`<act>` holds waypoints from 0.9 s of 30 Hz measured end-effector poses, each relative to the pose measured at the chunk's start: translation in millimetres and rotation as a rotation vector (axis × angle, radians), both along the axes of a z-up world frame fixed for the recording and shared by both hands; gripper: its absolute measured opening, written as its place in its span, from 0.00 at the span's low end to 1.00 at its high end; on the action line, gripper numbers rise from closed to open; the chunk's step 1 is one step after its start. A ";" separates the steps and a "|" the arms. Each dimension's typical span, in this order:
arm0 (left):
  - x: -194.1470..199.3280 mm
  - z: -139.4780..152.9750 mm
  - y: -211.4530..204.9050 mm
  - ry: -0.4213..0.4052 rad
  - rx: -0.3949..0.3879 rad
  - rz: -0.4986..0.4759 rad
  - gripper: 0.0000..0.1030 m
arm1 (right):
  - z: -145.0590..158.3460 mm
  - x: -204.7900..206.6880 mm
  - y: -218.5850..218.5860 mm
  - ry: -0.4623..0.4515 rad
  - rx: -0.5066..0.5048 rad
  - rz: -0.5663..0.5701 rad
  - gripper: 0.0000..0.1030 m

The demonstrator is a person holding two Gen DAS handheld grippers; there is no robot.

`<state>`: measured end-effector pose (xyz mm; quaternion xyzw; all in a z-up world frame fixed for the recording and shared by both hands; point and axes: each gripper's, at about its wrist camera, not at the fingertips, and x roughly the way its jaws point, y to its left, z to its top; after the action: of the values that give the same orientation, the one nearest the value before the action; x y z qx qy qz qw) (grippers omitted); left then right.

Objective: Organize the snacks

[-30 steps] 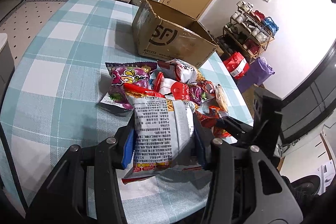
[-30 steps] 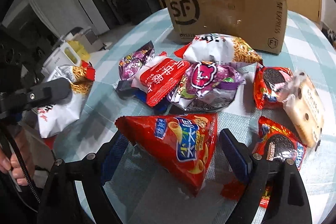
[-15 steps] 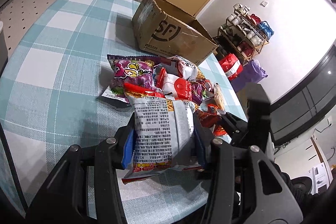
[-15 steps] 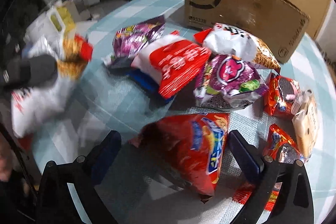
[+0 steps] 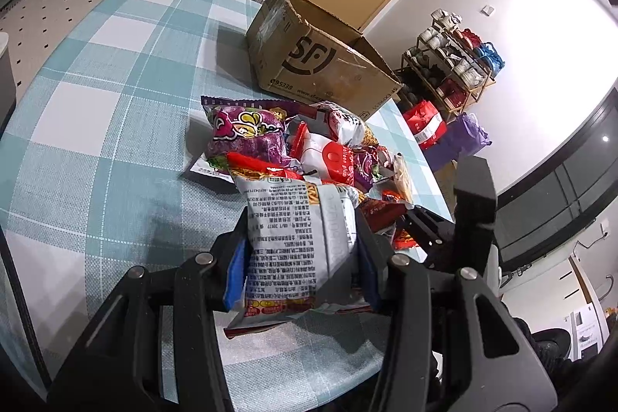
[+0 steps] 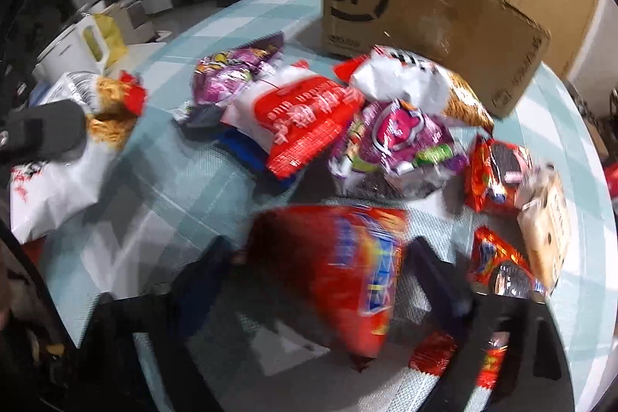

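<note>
My left gripper [image 5: 301, 257] is shut on a white snack bag [image 5: 297, 238] with its printed back toward the camera, held just above the table's near edge. From the right wrist view this same white bag [image 6: 58, 188] hangs at the far left. My right gripper [image 6: 320, 250] straddles a red chip bag [image 6: 340, 269] that lies on the cloth. Its jaws are closing, and the pads stand right at the bag's edges, blurred. Behind it lies a pile of snacks: a purple bag [image 6: 398, 141], a red-and-white pack [image 6: 305, 118] and red cookie packs [image 6: 498, 168].
An open SF cardboard box [image 5: 328, 64] stands on the far side of the teal checked tablecloth [image 5: 96, 103]. A beige wrapped pack [image 6: 544, 230] lies at the right of the pile. Suitcases, drawers and a door fill the background; a shoe rack [image 5: 452, 64] stands to the right.
The right gripper's jaws spread wider around the red chip bag, then narrowed onto it, and its view swung a little. The left gripper kept still with the white bag.
</note>
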<state>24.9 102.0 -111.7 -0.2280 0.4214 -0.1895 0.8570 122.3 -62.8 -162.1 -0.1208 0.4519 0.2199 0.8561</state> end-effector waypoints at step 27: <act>26.0 47.3 -28.7 -0.065 0.068 -0.014 0.43 | 99.3 -19.6 -90.4 -0.117 0.430 -0.011 0.52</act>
<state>50.9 73.3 -64.4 -0.1894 0.4011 -0.1882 0.8763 102.7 -153.2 -62.8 0.0545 0.3448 0.2990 0.8881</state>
